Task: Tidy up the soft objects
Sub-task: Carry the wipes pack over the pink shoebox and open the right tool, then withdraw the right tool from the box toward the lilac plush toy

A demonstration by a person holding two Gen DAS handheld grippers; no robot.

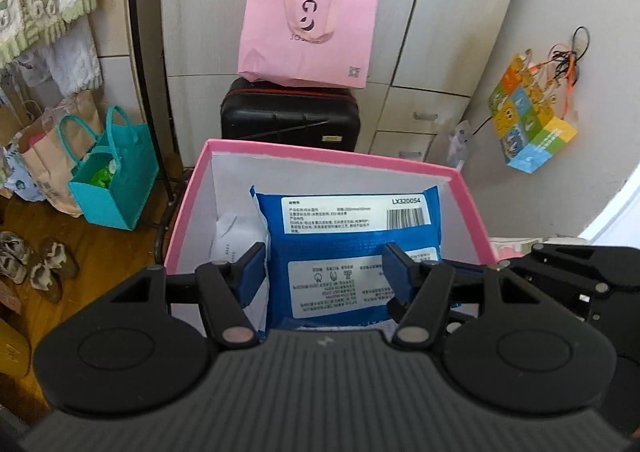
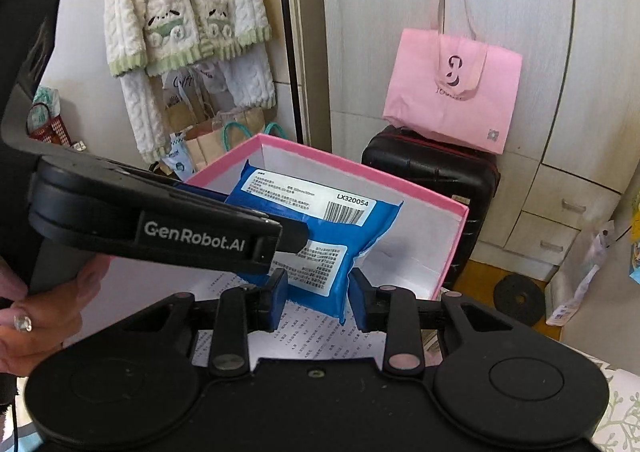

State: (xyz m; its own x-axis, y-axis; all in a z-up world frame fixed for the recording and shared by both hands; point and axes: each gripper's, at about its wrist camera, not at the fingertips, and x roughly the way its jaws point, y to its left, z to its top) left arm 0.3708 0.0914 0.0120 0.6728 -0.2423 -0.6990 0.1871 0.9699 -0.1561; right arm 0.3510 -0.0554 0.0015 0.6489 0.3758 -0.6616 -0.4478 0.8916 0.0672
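Note:
A blue soft pack (image 1: 344, 236) with white labels hangs over an open pink box (image 1: 320, 160) that is white inside. My left gripper (image 1: 324, 260) is shut on the pack, one finger on each side of its near half. My right gripper (image 2: 319, 288) is shut on the pack's near lower corner (image 2: 336, 292), which bunches between the pads. From the right wrist view the pack (image 2: 320, 228) tilts over the box (image 2: 456, 236), with the left gripper's body (image 2: 160, 219) reaching in from the left. A white pack (image 1: 234, 240) lies inside the box at the left.
Behind the box stands a black suitcase (image 1: 292, 119) with a pink tote bag (image 1: 308, 35) on it, against white cupboards. A teal bag (image 1: 116, 179), paper bags and slippers (image 1: 48, 264) are on the floor at the left. A printed sheet (image 2: 320, 336) lies under the right gripper.

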